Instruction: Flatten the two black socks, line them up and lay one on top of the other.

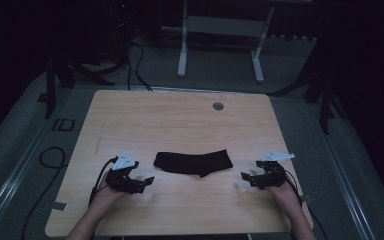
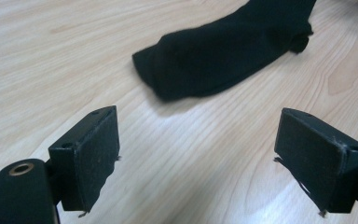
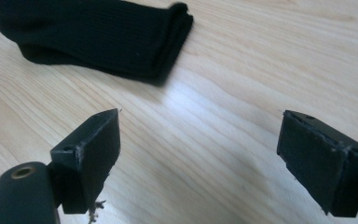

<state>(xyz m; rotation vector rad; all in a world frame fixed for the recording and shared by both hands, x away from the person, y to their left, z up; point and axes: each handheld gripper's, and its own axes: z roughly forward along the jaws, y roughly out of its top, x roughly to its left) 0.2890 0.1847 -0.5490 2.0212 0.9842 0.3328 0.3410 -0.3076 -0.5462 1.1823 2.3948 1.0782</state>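
Two forearms reach in from the near edge. The left gripper and right gripper sit low, well apart, pointing inward toward each other, each with jaws spread wide and holding nothing.

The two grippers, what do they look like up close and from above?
Both the left gripper and right gripper are black, each topped by a grey three-cornered plate and trailing a black cable. The jaws end in blocky black pads with frayed edges. Forearms look bare.

— What colour is the sock?
— Plain black, with a fine ribbed knit.
— And the table?
— Pale wood with a streaky grain and one grey disc.
— The grippers?
— Black jaws on both, each topped by a light grey plate.
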